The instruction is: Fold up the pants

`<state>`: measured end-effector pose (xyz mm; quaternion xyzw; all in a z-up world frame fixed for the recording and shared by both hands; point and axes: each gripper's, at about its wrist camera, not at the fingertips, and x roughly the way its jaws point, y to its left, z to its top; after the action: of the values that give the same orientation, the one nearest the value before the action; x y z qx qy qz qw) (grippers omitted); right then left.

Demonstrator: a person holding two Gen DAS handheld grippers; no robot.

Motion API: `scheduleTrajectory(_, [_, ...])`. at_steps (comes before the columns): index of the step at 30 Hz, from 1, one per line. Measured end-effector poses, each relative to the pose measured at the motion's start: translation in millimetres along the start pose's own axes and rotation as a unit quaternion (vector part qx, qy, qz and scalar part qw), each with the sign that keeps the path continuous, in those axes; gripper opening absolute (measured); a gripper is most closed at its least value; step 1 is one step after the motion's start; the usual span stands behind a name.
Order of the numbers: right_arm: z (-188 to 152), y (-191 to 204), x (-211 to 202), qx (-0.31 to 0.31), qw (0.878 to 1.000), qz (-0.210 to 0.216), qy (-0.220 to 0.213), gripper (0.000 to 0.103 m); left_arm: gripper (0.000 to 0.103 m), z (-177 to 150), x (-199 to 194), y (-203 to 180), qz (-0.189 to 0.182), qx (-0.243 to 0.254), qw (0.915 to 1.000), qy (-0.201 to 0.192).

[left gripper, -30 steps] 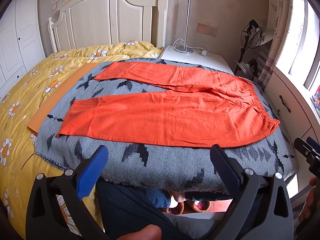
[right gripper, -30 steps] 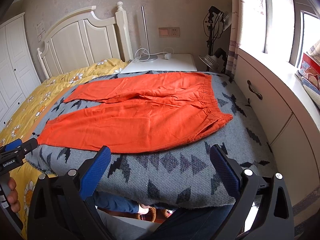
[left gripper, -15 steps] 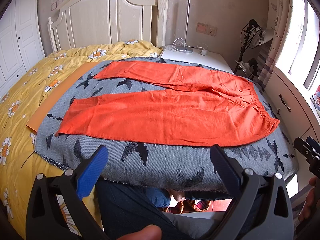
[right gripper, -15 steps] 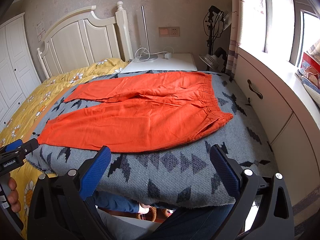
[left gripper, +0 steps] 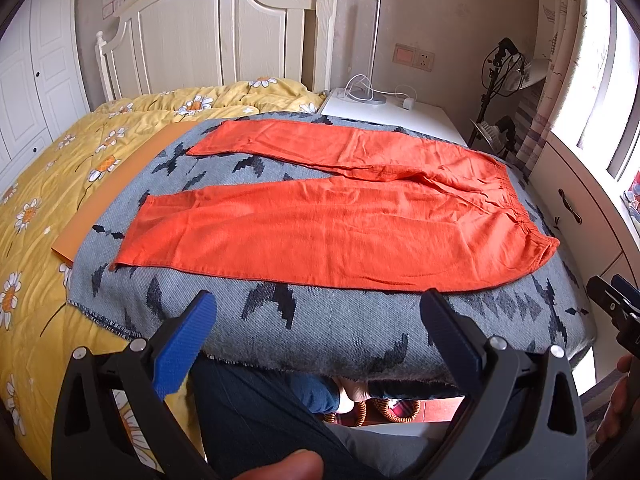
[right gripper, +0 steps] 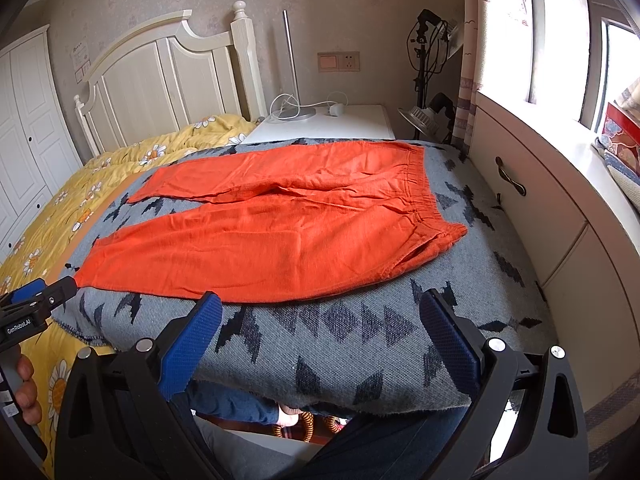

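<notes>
Orange pants (left gripper: pixel 340 216) lie flat on a grey patterned blanket (left gripper: pixel 320 320), legs spread apart pointing left, waistband at the right. They also show in the right wrist view (right gripper: pixel 280 232). My left gripper (left gripper: pixel 320 312) is open and empty, above the blanket's near edge, short of the near leg. My right gripper (right gripper: pixel 320 312) is open and empty, near the blanket's front edge, just short of the near leg's lower seam. Each gripper's tip shows at the edge of the other's view.
The blanket (right gripper: pixel 360 340) lies on a bed with a yellow flowered duvet (left gripper: pixel 48 184) at the left. A white nightstand (left gripper: pixel 400 114) and headboard (left gripper: pixel 224 36) stand behind. White drawers (right gripper: pixel 540 216) run along the right. The person's legs are below the blanket's front edge.
Both grippers have moved slightly forward toward the pants. Both stay open; the pants have not moved.
</notes>
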<state>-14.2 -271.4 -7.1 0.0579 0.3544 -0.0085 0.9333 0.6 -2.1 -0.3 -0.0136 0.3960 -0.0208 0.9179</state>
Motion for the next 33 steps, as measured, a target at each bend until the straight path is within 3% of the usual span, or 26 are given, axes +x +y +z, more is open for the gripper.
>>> scheduleTrajectory(13, [-7.8, 1.6, 5.5, 0.001, 1.000, 0.001, 0.003, 0.096, 0.101, -1.3, 1.1, 0.0, 0.000, -0.001, 1.0000, 0.001])
scheduleTrajectory(17, [-12.9, -6.2, 12.5, 0.012, 1.000, 0.020, 0.016, 0.096, 0.101, -3.9, 0.2, 0.3, -0.015, -0.003, 0.9999, -0.008])
scheduleTrajectory(19, [-11.5, -25.7, 20.4, 0.038, 0.998, 0.035, 0.023, 0.096, 0.101, -6.8, 0.2, -0.5, -0.025, 0.002, 0.9996, -0.016])
scheduleTrajectory(22, [1.8, -68.4, 42.4, 0.078, 0.996, -0.007, 0.037, 0.097, 0.101, -10.5, 1.0, 2.6, -0.050, -0.010, 0.9983, -0.028])
scheduleTrajectory(25, [10.8, -119.4, 73.1, 0.145, 0.987, 0.000, 0.063, 0.097, 0.101, -12.4, 7.5, 4.3, -0.067, -0.021, 0.9971, -0.029])
scheduleTrajectory(30, [25.6, -158.4, 136.9, 0.195, 0.974, 0.020, 0.110, 0.097, 0.101, -11.3, 25.9, 4.2, -0.084, -0.030, 0.9960, 0.003])
scheduleTrajectory(33, [40.3, -167.5, 172.4, 0.205, 0.971, 0.011, 0.124, 0.097, 0.101, -10.2, 36.3, 10.4, -0.092, -0.039, 0.9947, 0.025])
